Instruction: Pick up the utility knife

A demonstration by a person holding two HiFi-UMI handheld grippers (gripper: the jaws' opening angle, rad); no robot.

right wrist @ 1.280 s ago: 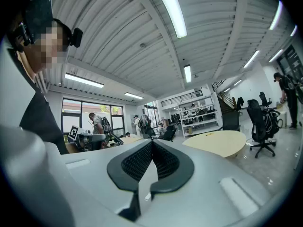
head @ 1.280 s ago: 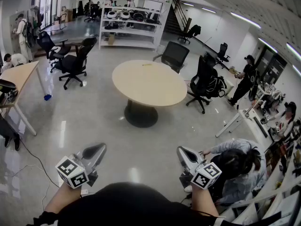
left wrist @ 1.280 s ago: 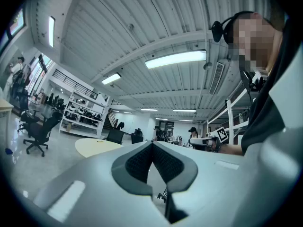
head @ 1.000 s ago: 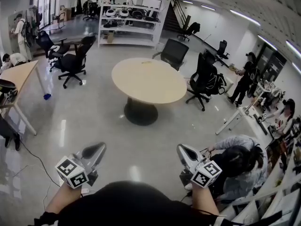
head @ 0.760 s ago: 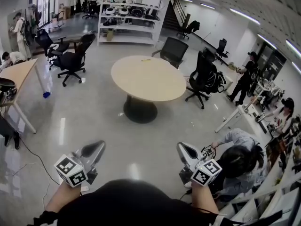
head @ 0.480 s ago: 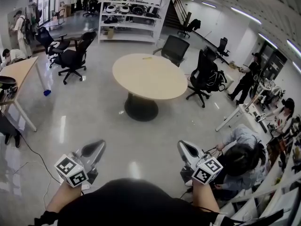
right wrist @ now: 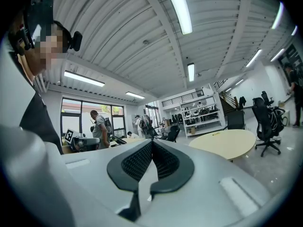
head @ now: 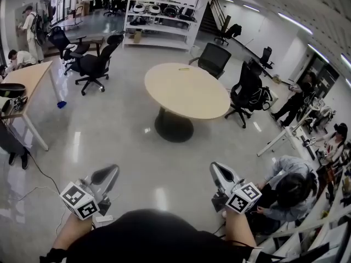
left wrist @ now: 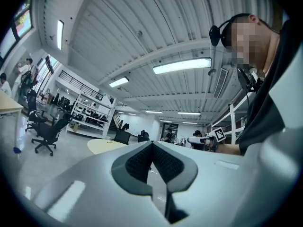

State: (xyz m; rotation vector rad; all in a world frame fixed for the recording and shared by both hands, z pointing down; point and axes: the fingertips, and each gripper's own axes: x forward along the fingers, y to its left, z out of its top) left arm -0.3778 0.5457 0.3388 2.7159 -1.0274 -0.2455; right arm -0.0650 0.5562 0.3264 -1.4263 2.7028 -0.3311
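A small yellow object [head: 184, 68], perhaps the utility knife, lies near the far edge of the round beige table [head: 186, 90]; it is too small to be sure. The same yellow speck [right wrist: 218, 134] shows on the table [right wrist: 222, 142] in the right gripper view. My left gripper [head: 108, 174] and right gripper [head: 219, 171] are held low in front of my body, well short of the table and over bare floor. Both point level with jaws closed together and nothing between them. The left gripper view shows the shut left gripper [left wrist: 152, 143] and the table [left wrist: 106, 145] far off.
Black office chairs [head: 213, 60] [head: 247, 89] stand behind and right of the table, more chairs [head: 93, 64] to the left. A person crouches at the right [head: 290, 193]. A desk [head: 27, 81] and a floor cable [head: 38, 174] are at the left, white shelving [head: 164, 15] at the back.
The whole head view has shifted: the table now sits further right and a little nearer. Both grippers keep the same pose in front of my body, still shut.
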